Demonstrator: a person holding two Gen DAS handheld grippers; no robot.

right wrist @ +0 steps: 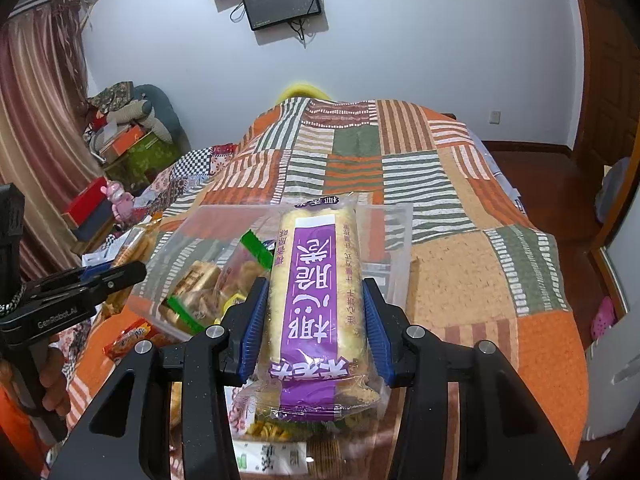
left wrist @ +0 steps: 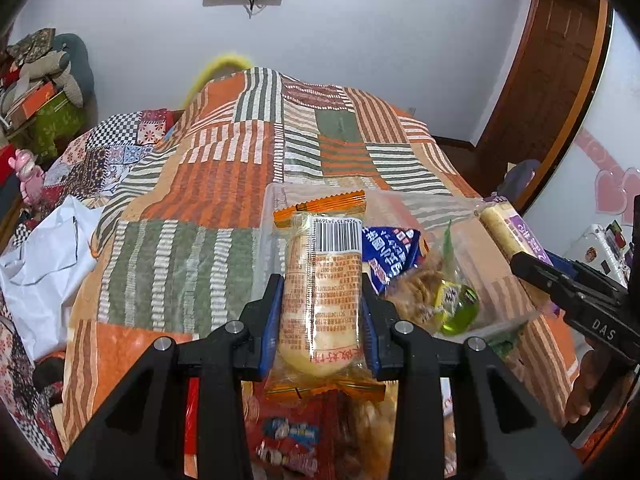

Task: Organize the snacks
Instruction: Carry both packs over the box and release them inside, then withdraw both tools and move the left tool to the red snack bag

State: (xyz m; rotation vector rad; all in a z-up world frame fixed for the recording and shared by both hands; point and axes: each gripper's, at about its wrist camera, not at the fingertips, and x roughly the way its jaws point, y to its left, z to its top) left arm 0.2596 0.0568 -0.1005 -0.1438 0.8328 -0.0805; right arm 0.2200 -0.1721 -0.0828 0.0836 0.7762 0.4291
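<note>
My left gripper (left wrist: pixel 322 280) is shut on an orange-edged pastry packet (left wrist: pixel 320 292) with a barcode, held above the bed. My right gripper (right wrist: pixel 316 288) is shut on a long purple-labelled roll packet (right wrist: pixel 316 292); that roll (left wrist: pixel 506 232) and the right gripper's fingers (left wrist: pixel 540 270) also show at the right of the left wrist view. A clear plastic box (right wrist: pixel 192 232) lies on the bedspread ahead, holding a blue packet (left wrist: pixel 394 254), green-ended cracker packets (right wrist: pixel 200 280) and a green jelly cup (left wrist: pixel 458 306). The left gripper's fingers (right wrist: pixel 112 274) reach in at the left of the right wrist view.
The patchwork bedspread (right wrist: pixel 460 248) stretches ahead and right. More loose snack packets (left wrist: pixel 288 440) lie below the grippers, with a red one (right wrist: pixel 134 338) by the box. White plastic bag (left wrist: pixel 44 264) at left. Clutter and boxes (right wrist: pixel 128 140) stand by the far-left wall.
</note>
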